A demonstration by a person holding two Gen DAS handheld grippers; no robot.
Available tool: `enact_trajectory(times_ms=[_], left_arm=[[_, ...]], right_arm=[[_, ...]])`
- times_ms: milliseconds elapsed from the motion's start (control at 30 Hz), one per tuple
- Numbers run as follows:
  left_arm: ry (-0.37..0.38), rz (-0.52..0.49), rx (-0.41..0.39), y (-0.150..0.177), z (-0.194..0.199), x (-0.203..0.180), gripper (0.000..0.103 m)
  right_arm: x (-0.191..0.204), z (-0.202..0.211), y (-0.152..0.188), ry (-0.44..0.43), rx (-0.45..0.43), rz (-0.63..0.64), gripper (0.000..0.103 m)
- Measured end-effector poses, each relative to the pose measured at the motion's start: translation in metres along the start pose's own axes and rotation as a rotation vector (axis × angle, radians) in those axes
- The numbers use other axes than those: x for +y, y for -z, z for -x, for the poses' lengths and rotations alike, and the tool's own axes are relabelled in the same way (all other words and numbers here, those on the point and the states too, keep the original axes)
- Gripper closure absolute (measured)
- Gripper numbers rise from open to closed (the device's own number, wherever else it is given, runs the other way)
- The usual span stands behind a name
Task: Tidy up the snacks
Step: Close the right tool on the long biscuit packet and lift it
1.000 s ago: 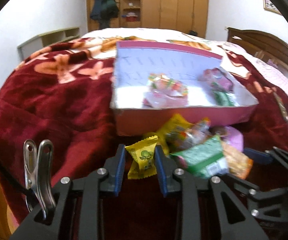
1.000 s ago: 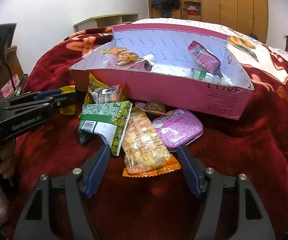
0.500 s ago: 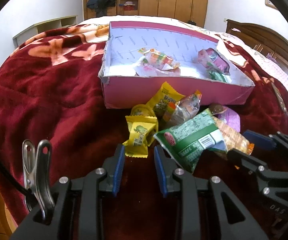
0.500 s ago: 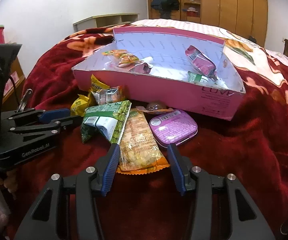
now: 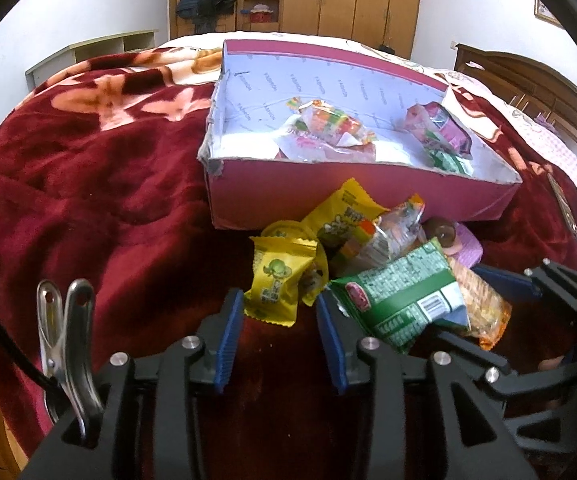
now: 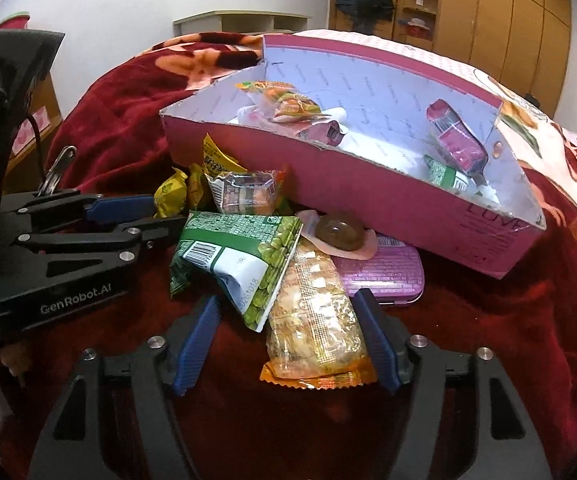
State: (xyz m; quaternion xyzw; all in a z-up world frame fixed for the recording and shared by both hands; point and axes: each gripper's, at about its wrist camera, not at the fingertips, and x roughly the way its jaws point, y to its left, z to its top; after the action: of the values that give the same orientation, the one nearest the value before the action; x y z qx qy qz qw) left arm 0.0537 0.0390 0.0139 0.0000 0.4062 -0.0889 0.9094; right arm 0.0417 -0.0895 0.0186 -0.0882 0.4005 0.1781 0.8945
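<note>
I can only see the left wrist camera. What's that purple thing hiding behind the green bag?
Observer: A flat purple tin, closed, lying on the blanket right beside the pink box.
Kid: Is the other claw holding anything?
Observer: No. The right claw is open, with the orange cracker pack lying between its two sides.
Kid: Are there words on the box?
Observer: Yes, "LOVE" is printed on its front wall, near the right corner.

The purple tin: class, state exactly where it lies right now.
In the right wrist view the purple tin lies on the red blanket against the pink box, right of the orange-edged cracker pack, partly under a brown jelly cup.
</note>
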Motion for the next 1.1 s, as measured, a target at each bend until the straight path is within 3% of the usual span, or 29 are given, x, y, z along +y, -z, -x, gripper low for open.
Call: enact_trajectory(times_ms=[100, 267, 400, 567, 867, 933, 1000, 1100], left_arm=[[0.007, 0.015, 0.004, -0.001, -0.002, 0.002, 0.062], [-0.004, 0.005, -0.006, 0.0, 0.0, -0.001, 0.062], [-0.013, -0.018, -0.028, 0.002, 0.009, -0.004, 0.074], [-0.001, -0.013, -0.046, 0.004, 0.019, -0.003, 0.082], [-0.011, -0.076, -0.102, 0.003, 0.039, -0.016, 0.084], [-0.036, -0.074, -0.097, 0.0, 0.035, -0.016, 0.079], [-0.033, -0.065, -0.086, -0.003, 0.031, -0.012, 0.061], [-0.021, -0.046, -0.064, -0.007, 0.025, -0.003, 0.057]], right_arm=[[-0.004, 0.003, 0.002, -0.001, -0.001, -0.012, 0.059], [-0.005, 0.011, 0.007, 0.0, -0.021, -0.022, 0.06], [-0.004, 0.023, 0.01, 0.001, -0.044, -0.022, 0.061], [-0.008, 0.036, 0.013, -0.01, -0.069, -0.06, 0.061], [-0.011, 0.054, 0.012, 0.012, -0.117, -0.084, 0.061], [-0.012, 0.055, 0.012, 0.012, -0.119, -0.088, 0.061], [-0.012, 0.056, 0.013, 0.01, -0.122, -0.092, 0.061], [-0.014, 0.059, 0.013, 0.013, -0.134, -0.103, 0.061]])
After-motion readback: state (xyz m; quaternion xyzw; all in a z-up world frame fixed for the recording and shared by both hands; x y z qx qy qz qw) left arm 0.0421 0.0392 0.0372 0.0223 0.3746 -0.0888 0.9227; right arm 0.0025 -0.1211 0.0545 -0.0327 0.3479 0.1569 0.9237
